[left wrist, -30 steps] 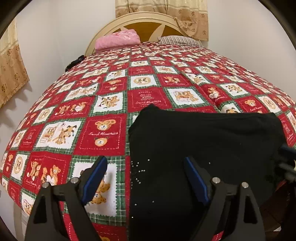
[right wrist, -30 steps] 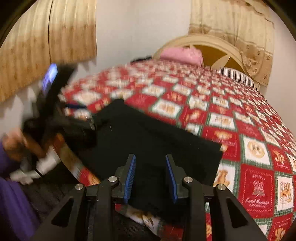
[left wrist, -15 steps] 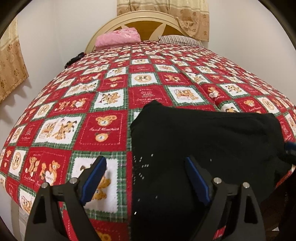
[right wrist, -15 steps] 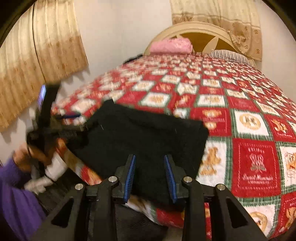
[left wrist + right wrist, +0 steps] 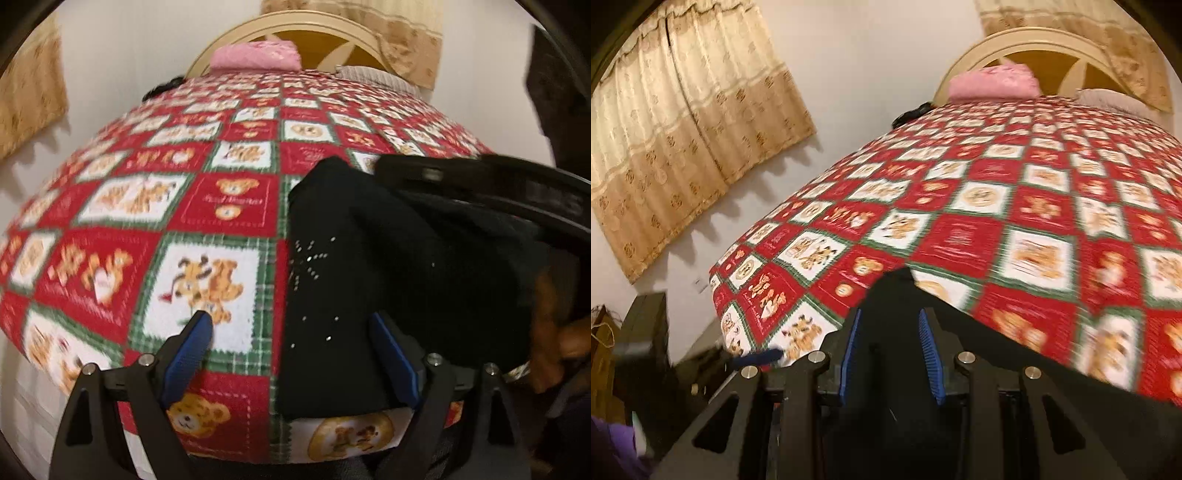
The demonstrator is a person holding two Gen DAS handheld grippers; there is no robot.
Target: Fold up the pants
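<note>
On the near edge of the bed (image 5: 155, 229), the black pants (image 5: 332, 295) lie bunched on the red, white and green bear-print quilt (image 5: 229, 199). Seen from the left wrist, the pile fills the frame from the centre out toward 3 o'clock, its near end reaching the quilt's edge at 6 o'clock.

The left hand-held gripper (image 5: 291, 350) hangs at that edge with its blue-padded fingers (image 5: 184, 358) spread wide apart and nothing between them; its 3 o'clock finger is over the pants, its 9 o'clock finger over a white bear square.

From 1 to 3 o'clock in that view a blurred black part of the right hand-held gripper (image 5: 498, 184) crosses above the pile, and a hand (image 5: 557, 325) shows at 4 o'clock.

In the right wrist view, the right hand-held gripper (image 5: 890, 354) has its blue pads (image 5: 929, 354) set a narrow gap apart, with black cloth (image 5: 894, 291) rising in a peak between and beyond them. The view is blurred, so whether the pads pinch the cloth cannot be told.

At 12 o'clock, at the bed's far end, a pink pillow (image 5: 993, 81) rests against a cream arched headboard (image 5: 1034, 40). A beige curtain (image 5: 683, 122) hangs on the wall at 10 o'clock in the right wrist view.
</note>
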